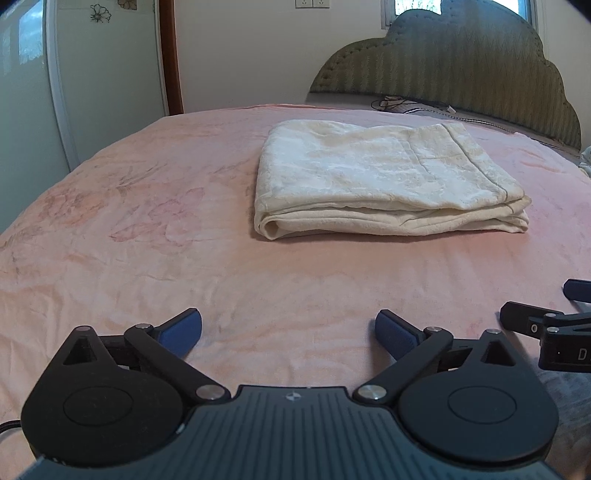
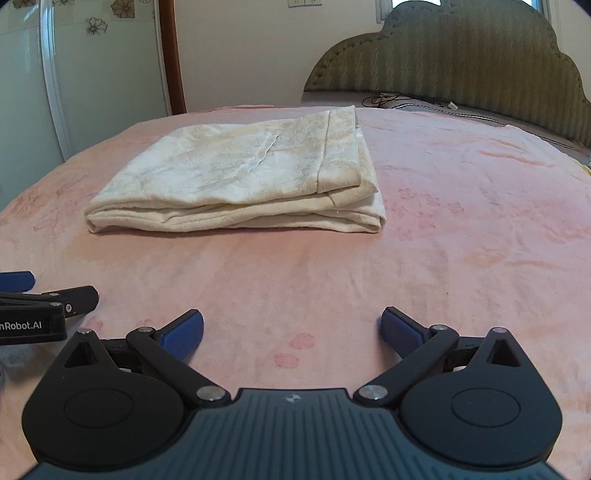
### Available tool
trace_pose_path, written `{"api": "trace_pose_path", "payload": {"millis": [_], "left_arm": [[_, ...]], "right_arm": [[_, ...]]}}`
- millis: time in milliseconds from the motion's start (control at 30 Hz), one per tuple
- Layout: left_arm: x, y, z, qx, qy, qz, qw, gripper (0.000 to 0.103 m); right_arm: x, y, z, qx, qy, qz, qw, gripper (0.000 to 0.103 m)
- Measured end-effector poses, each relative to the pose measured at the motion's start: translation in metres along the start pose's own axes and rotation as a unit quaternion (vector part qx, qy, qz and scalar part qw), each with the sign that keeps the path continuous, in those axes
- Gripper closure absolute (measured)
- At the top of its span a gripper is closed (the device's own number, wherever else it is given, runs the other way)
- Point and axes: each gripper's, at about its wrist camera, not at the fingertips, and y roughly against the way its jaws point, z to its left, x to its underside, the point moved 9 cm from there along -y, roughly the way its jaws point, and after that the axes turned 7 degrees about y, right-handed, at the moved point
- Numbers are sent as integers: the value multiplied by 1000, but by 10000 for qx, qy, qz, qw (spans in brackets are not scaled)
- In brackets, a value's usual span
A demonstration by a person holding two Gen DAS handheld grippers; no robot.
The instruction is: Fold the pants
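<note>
Cream pants (image 1: 384,181) lie folded into a thick rectangular stack on the pink bedspread (image 1: 147,229), with the layered fold edges facing me. In the right wrist view the same pants (image 2: 240,177) sit left of centre. My left gripper (image 1: 288,328) is open over bare bedspread, well short of the stack, nothing between its blue pads. My right gripper (image 2: 291,330) is open too, also over bare bedspread (image 2: 461,229) and apart from the pants. Each gripper shows at the edge of the other's view: the right gripper (image 1: 554,310) and the left gripper (image 2: 40,295).
A padded green headboard (image 1: 461,70) stands behind the bed, with dark cables (image 1: 410,105) lying at its foot. A pale wardrobe door (image 1: 103,74) with flower decals and a brown door frame (image 1: 171,55) stand at the left. Wall sockets (image 1: 312,3) are high on the wall.
</note>
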Motion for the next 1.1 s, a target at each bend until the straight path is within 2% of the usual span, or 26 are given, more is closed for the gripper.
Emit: {"api": "trace_pose_path", "payload": {"millis": [700, 933, 1100], "left_arm": [[0, -1, 2, 44, 85, 31, 9999, 0], [-1, 0, -1, -22, -147, -26, 9999, 0], [0, -2, 3, 74, 70, 54, 9999, 0]], "right_arm": [[1, -2, 3, 35, 37, 24, 10000, 0], [1, -2, 1, 35, 37, 24, 10000, 0], [0, -2, 2, 35, 38, 24, 10000, 0]]}}
